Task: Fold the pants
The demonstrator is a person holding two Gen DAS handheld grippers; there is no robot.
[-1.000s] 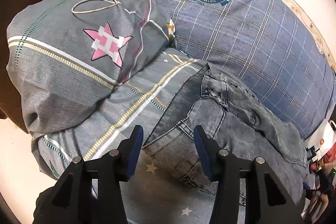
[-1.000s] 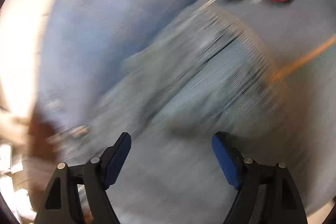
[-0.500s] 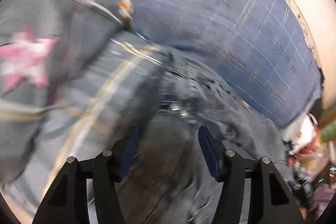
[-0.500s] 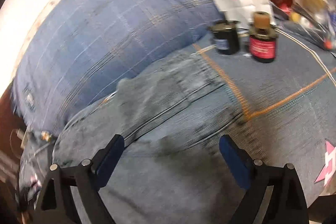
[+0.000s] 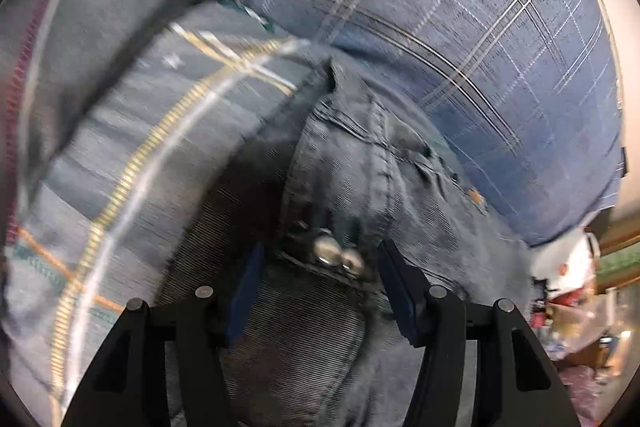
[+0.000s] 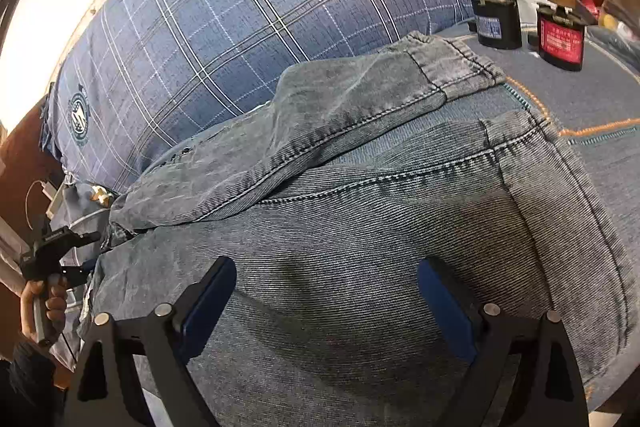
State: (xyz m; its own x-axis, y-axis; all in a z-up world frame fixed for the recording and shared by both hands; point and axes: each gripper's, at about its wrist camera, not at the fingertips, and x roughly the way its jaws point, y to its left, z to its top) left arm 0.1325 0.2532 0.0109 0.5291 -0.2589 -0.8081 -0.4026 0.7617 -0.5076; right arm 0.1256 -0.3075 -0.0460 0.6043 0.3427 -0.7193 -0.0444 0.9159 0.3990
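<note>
Half the jeans (image 6: pixel 360 227) (waistband end) run off frame.

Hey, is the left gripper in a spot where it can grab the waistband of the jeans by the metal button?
Probably yes. The left gripper hangs open right over the jeans, its fingers standing either side of the metal button. Nothing lies over the waistband there, so the way looks free.

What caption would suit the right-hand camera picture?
Open right gripper hovers over grey jeans lying on a bed beside a blue checked quilt.
</note>
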